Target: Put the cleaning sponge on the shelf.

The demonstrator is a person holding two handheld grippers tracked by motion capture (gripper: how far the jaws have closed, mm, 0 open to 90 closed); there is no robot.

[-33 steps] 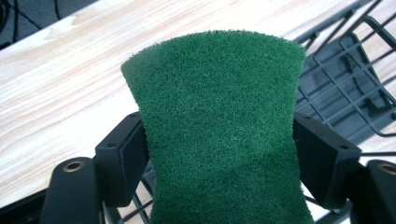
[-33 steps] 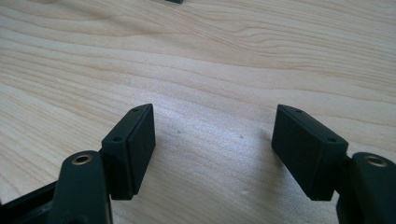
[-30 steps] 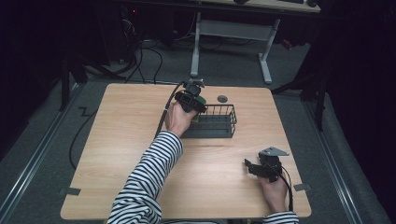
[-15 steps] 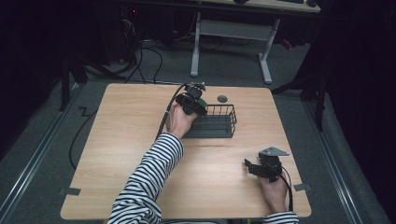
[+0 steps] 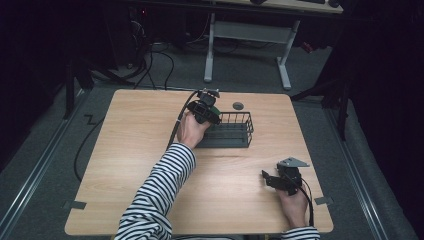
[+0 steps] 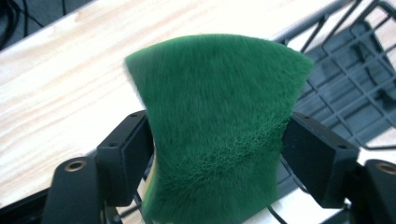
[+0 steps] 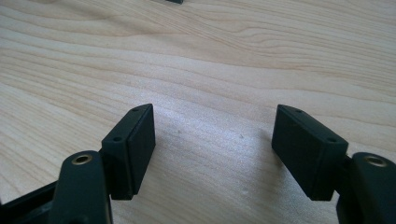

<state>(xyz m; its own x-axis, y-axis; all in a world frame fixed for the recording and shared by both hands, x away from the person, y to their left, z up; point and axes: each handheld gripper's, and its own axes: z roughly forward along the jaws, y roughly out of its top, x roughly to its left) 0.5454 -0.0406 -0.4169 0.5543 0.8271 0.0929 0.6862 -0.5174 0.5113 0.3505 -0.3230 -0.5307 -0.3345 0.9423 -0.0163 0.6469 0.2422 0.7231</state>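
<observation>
At frame centre, left gripper (image 6: pixel 217 154) fingers clamp the green fibrous scouring pad (image 6: pixel 217 126) above the black wire basket (image 5: pixel 235 131); next, lower and release; right gripper (image 7: pixel 224 149) fingers apart.

1 sponge (image 6: pixel 219 126), 1 basket (image 5: pixel 235 131), 2 grippers

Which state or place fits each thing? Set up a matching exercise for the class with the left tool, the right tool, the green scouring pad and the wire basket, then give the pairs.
Things:
1. left tool
2. right tool
3. green scouring pad
4. wire basket

States or places:
A. stands black and without contents on the table's far half
B. jaws apart with nothing between them, above bare wood
C. pinched at both edges, bowed between the jaws
D. closed on something soft at the basket's rim

Pairs: 1-D, 2-B, 3-C, 4-A
</observation>
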